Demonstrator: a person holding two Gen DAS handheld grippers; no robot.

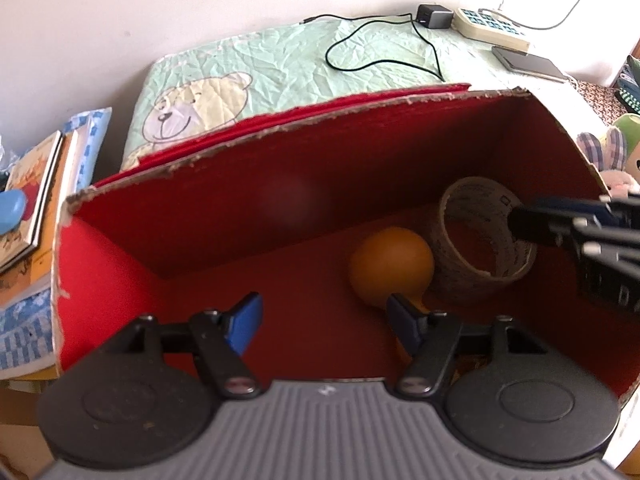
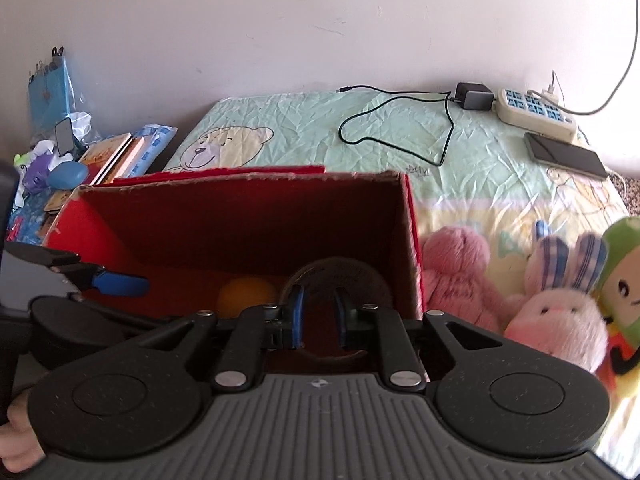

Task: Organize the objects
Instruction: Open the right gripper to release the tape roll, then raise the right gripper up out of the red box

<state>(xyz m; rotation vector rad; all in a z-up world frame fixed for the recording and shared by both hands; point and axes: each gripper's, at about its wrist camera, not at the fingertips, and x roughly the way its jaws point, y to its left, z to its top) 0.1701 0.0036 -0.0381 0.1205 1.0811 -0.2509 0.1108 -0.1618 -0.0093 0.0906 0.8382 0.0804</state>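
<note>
In the red box (image 2: 256, 220), tape roll (image 2: 340, 276) lies between right gripper (image 2: 319, 314) jaws.

Both wrist cameras look steeply down, close, into the red box (image 1: 280, 208), from neighbouring sides.

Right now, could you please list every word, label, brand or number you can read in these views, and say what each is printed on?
None can be read.
Tape roll: dark print around the inner core, too blurred to read.
Books beside the red box: illustrated covers, any title too small.
Bedsheet: a small mark near the box's corner, illegible.
Power strip: no legible marking.
</note>
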